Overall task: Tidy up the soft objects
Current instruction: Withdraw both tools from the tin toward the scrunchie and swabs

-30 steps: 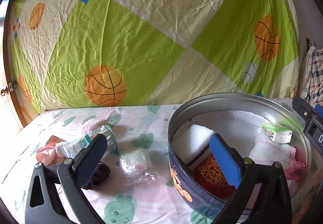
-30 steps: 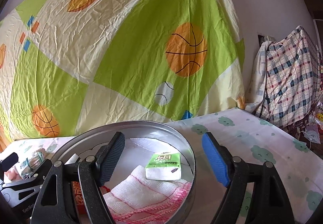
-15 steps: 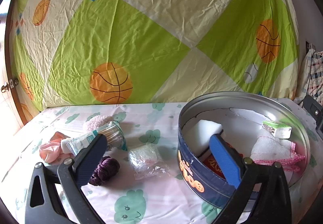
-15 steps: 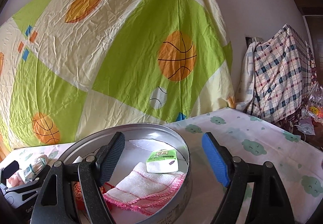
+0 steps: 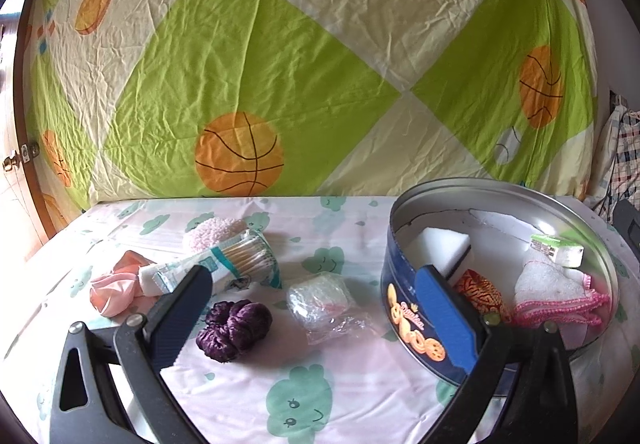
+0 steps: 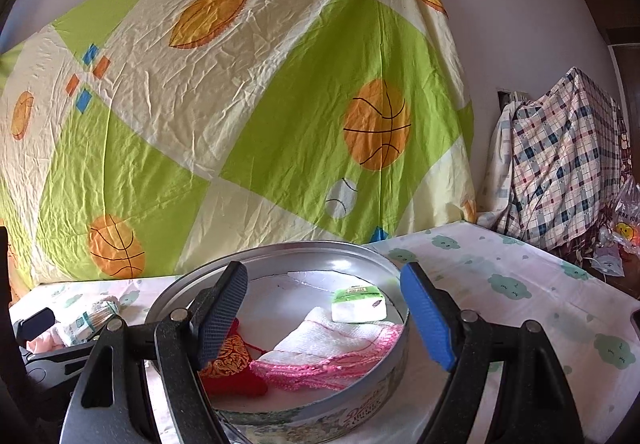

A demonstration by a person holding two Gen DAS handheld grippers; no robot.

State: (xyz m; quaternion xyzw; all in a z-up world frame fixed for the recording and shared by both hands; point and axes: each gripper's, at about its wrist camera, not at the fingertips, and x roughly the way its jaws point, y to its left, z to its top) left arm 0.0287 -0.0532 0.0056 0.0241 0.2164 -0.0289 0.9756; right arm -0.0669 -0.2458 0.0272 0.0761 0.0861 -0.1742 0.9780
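A round blue cookie tin (image 5: 416, 320) stands on the table at the right; it also shows in the right wrist view (image 6: 276, 256). Inside lie a white sponge (image 5: 440, 248), a red embroidered pouch (image 5: 484, 292), a white cloth with pink edging (image 5: 552, 284) and a green-white tissue pack (image 5: 558, 249). On the table lie a purple scrunchie (image 5: 234, 330), a clear plastic-wrapped white bundle (image 5: 320, 296), a cotton swab pack (image 5: 236, 264), a pink fluffy item (image 5: 214, 230) and a pink balloon-like item (image 5: 114, 290). My left gripper (image 5: 316, 320) is open and empty above the scrunchie and bundle. My right gripper (image 6: 324, 314) is open and empty over the tin.
A basketball-print sheet (image 5: 280, 64) hangs behind the table. The tablecloth (image 5: 300, 400) has green cloud prints. A plaid cloth (image 6: 560, 160) covers something at the far right. The left gripper's body (image 6: 44, 356) shows at the lower left of the right wrist view.
My left gripper has pulled back and left, so the scrunchie and bundle now lie between its fingers. My right gripper has drawn back and risen a little from the tin. Both stay open.
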